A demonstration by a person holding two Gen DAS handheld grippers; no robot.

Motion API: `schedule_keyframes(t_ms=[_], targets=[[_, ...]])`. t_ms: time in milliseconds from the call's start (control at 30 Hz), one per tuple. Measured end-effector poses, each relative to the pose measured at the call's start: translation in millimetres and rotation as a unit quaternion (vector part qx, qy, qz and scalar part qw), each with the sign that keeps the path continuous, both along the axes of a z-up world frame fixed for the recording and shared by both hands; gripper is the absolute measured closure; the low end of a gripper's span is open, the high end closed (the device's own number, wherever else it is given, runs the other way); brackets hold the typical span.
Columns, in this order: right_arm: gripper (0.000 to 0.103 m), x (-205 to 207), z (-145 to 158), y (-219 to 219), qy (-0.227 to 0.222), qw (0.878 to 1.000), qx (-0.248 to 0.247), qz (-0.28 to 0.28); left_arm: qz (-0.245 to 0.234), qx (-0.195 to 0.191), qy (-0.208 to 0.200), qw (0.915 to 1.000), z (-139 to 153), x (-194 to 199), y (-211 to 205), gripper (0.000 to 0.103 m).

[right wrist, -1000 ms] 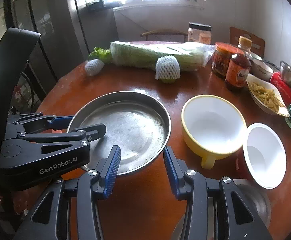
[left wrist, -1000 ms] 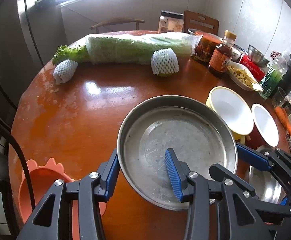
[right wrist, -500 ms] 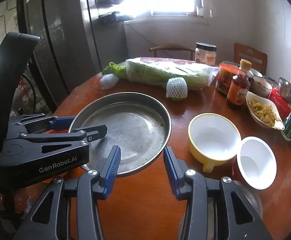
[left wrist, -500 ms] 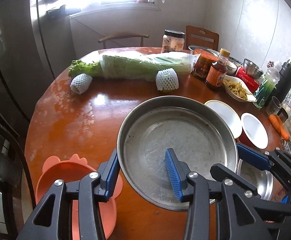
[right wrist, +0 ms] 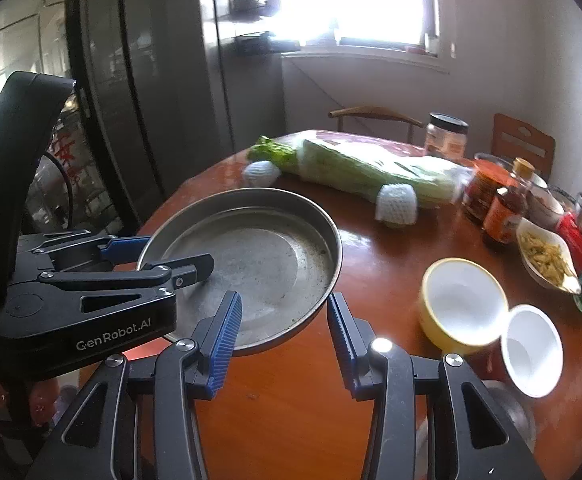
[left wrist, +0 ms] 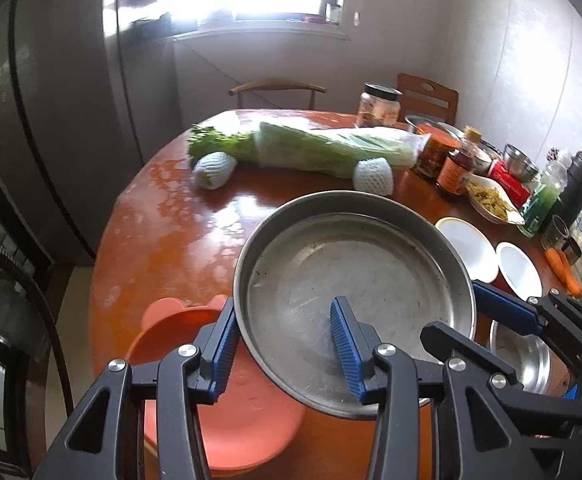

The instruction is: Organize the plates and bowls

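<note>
1. Steel pan (left wrist: 355, 292) is held clear above the round table (left wrist: 163, 232), lifted at both sides.
2. Left gripper (left wrist: 287, 352) is clamped across the pan's near rim.
3. Right gripper (right wrist: 283, 340) is clamped across the pan's right rim.
4. Orange plate (left wrist: 231, 412) is seen under the pan's left edge; yellow bowl (right wrist: 463, 304) to the pan's right.

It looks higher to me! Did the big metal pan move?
Yes: the metal pan has gone up, away from the orange plate on the table.

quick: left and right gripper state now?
Left hand-held gripper: shut on the metal pan rim.
Right hand-held gripper: shut on the same rim.
</note>
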State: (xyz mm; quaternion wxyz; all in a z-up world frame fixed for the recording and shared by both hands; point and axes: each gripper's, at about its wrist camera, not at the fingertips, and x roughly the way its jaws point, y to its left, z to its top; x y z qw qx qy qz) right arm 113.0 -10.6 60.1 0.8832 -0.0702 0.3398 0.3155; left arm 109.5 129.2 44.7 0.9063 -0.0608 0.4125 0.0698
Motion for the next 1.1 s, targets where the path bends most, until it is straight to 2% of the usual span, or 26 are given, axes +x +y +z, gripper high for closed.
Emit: schedule_keyframes(t_ms=[367, 767, 1100], targets=[[0.057, -17, 6, 50, -0.013, 0.998, -0.006, 0.053, 0.048, 0.007, -0.003, 0.9988, 0, -32, 43, 0.057], [0.057, -28, -9, 82, -0.004, 0.996, -0.019, 0.09, 0.072, 0.004, 0.009, 0.9974, -16, -53, 71, 0.057], [0.057, -34, -30, 96, 0.008, 0.994, -0.034, 0.106, 0.082, 0.004, 0.024, 0.9963, -39, -59, 79, 0.057]])
